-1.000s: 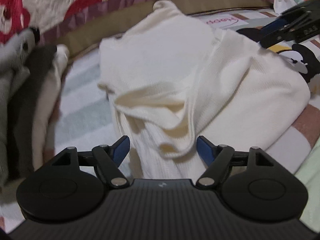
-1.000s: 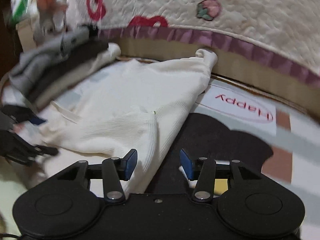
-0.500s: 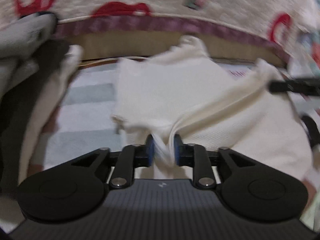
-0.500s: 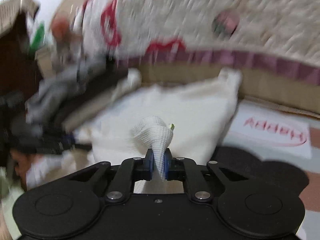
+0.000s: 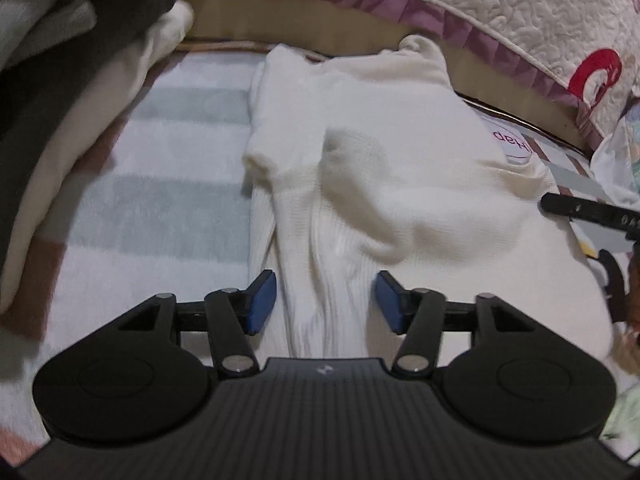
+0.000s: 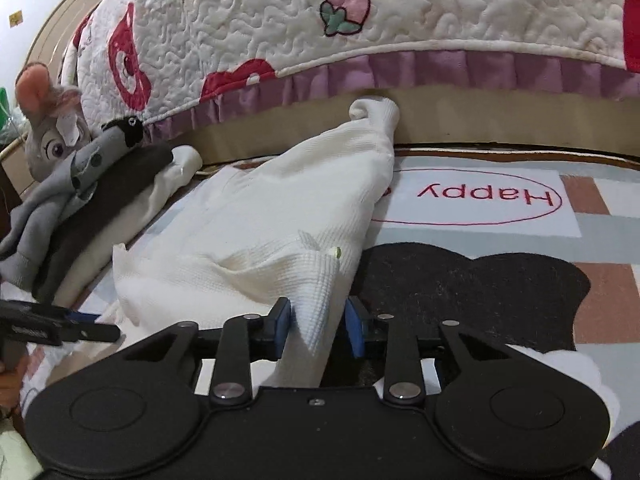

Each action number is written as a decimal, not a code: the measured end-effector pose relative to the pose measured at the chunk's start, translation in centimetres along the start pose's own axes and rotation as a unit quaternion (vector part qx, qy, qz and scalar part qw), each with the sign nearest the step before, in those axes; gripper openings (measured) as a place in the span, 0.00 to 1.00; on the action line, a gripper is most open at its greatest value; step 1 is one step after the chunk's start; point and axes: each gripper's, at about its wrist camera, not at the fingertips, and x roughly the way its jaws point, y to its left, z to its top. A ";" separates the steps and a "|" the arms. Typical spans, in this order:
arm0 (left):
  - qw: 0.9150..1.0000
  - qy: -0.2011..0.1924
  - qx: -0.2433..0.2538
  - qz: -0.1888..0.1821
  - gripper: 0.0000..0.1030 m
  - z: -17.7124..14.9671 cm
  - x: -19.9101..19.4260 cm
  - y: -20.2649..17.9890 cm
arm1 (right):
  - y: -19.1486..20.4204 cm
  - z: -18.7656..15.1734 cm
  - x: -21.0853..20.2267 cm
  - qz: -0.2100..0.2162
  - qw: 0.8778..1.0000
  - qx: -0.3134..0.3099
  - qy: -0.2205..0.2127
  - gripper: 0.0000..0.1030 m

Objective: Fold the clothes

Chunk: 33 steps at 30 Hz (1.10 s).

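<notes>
A cream knit garment [image 5: 380, 152] lies rumpled on the striped mat; it also shows in the right wrist view [image 6: 272, 232]. My left gripper [image 5: 325, 304] is open, its blue pads on either side of a bunched fold at the garment's near edge. My right gripper [image 6: 319, 326] is open, with a corner of the garment standing loose between its pads. The right gripper's tip shows at the right edge of the left wrist view [image 5: 584, 212]. The left gripper's tip shows at the left of the right wrist view [image 6: 60, 326].
A stack of folded grey, dark and cream clothes [image 5: 60, 92] lies at the left, with a grey plush toy [image 6: 52, 136] on top. A quilted bedspread [image 6: 360, 20] hangs over the bed edge behind. The mat [image 6: 480, 200] carries a "Happy" print.
Both grippers shut on folds of the garment half a second ago and have now opened, letting the cloth go. The garment lies flatter and more spread than before.
</notes>
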 end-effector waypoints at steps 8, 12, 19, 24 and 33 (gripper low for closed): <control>0.998 -0.015 -0.024 0.058 0.07 -0.9 -2.7 0.1 | 0.7 0.4 0.0 0.018 0.999 -0.032 -0.027 0.10; 0.995 0.000 -0.066 0.069 0.13 -1.0 -2.0 1.6 | 0.1 0.7 0.7 -0.012 0.999 -0.026 -0.020 0.09; 0.997 -0.059 -0.025 0.033 0.39 0.4 -1.9 0.1 | -0.2 1.3 -0.8 -0.017 0.999 0.015 -0.034 0.19; 0.991 -0.053 0.048 0.112 0.45 2.5 0.9 -0.1 | 1.8 0.8 -1.3 0.004 1.000 0.010 -0.028 0.51; 0.991 -0.044 0.063 0.110 0.48 1.4 -4.4 -0.5 | 6.1 -1.1 -3.7 -0.028 0.997 -0.072 0.020 0.51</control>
